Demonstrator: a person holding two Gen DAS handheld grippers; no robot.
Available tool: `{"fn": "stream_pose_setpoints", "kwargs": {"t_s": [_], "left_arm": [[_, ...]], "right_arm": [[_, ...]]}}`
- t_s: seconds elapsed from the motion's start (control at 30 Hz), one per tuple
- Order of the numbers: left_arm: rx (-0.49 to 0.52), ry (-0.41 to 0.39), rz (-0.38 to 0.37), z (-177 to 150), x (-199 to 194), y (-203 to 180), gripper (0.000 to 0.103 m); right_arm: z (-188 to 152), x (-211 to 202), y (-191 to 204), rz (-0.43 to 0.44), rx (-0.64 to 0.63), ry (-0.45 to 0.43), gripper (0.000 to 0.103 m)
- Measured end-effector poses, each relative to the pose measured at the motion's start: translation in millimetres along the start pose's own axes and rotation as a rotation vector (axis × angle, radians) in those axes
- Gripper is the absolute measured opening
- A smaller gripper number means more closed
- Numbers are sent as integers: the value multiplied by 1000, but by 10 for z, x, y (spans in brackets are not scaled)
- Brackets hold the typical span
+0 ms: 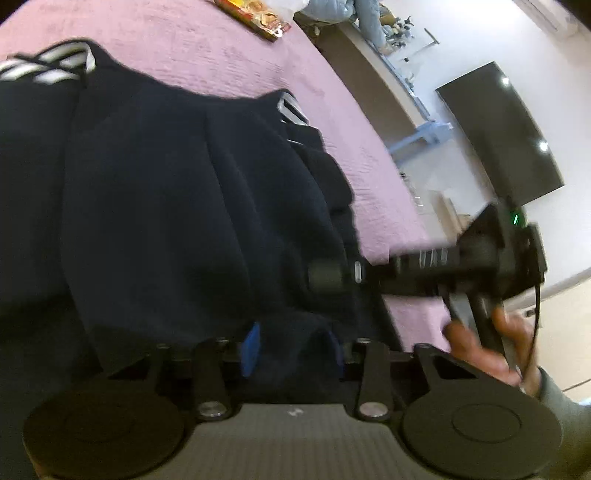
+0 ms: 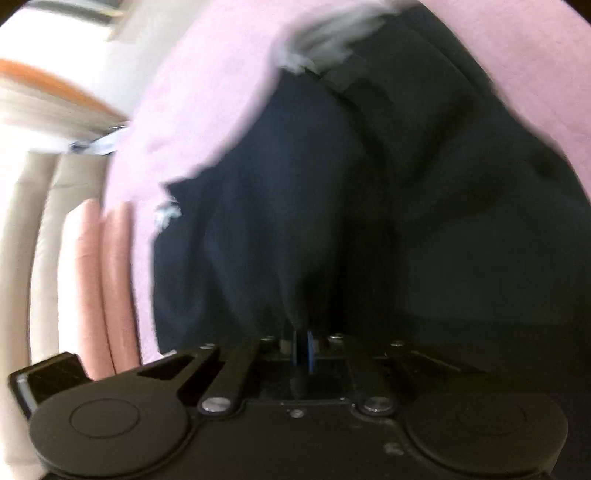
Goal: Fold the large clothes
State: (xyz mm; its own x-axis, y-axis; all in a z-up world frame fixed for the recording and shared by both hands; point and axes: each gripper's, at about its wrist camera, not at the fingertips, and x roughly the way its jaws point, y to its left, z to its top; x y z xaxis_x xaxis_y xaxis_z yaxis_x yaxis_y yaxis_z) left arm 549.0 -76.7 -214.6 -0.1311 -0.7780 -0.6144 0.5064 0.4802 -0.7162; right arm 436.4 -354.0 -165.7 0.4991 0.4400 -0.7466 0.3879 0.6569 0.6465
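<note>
Nearest in the left wrist view, the left gripper [image 1: 291, 354] has its jaws partly spread with a bunched fold of the dark garment [image 1: 166, 206] lying between the blue pads [image 1: 252, 347]; whether the pads actually press the cloth I cannot tell, since the fabric hides their inner faces. In the right wrist view, the right gripper [image 2: 303, 350] has its jaws pressed almost together, pinching a thin ridge of the same garment [image 2: 332, 192] that rises straight from the pads.

Further out, the garment lies spread over the pink bed [image 1: 229, 62], its white-striped edge [image 1: 48, 70] towards the far left. The right gripper [image 1: 332, 275] also shows there, reaching in from the right, a hand [image 1: 491, 343] on its handle. Beyond the bed are a packet [image 1: 255, 16], a bench and a dark screen [image 1: 502, 133].

Risks, as I judge them: the left grip looks loose, so the cloth may slip out when the fold is carried over, leaving one side behind and the fold skewed. The right pinch takes only a thin ridge; it may catch a single layer, so the lower layer drags and bunches. Both views are blurred, which suggests fast movement that could tug the garment off its line.
</note>
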Motion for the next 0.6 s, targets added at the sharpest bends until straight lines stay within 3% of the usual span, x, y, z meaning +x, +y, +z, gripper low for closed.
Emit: {"fn": "stream_pose_setpoints", "kwargs": {"t_s": [0.07, 0.17, 0.23, 0.27, 0.3, 0.33, 0.37, 0.4, 0.43, 0.47, 0.53, 0.6], "left_arm": [[-4, -17, -67, -53, -116, 16, 35], [-22, -51, -154, -66, -168, -13, 35], [-48, -33, -157, -100, -78, 20, 35], [-53, 5, -131, -145, 7, 46, 35], [-54, 59, -84, -201, 120, 71, 35], [-54, 118, -33, -273, 201, 87, 35], [-45, 210, 55, -390, 347, 124, 35], [-27, 268, 118, -487, 428, 138, 28], [-6, 270, 131, -572, 413, 125, 22], [-9, 239, 106, -617, 312, 109, 24], [-31, 164, 37, -618, 51, 55, 25], [-2, 43, 16, -557, -225, -69, 30]], "right_arm": [[50, -300, 376, 51, -164, -121, 9], [-16, -702, 680, 130, -335, -234, 9], [-32, -744, 637, 69, -386, -235, 9], [-56, -715, 518, 0, -384, -204, 12], [-76, -664, 376, -72, -359, -171, 27], [-99, -593, 161, -150, -304, -121, 33], [-125, -526, -73, -225, -234, -63, 34], [-139, -491, -257, -263, -170, -13, 34], [-175, -485, -433, -279, -109, 23, 34], [-205, -519, -526, -275, -74, 24, 34], [-216, -661, -494, -229, -75, -27, 34], [-206, -776, -273, -175, -151, -107, 49]]}}
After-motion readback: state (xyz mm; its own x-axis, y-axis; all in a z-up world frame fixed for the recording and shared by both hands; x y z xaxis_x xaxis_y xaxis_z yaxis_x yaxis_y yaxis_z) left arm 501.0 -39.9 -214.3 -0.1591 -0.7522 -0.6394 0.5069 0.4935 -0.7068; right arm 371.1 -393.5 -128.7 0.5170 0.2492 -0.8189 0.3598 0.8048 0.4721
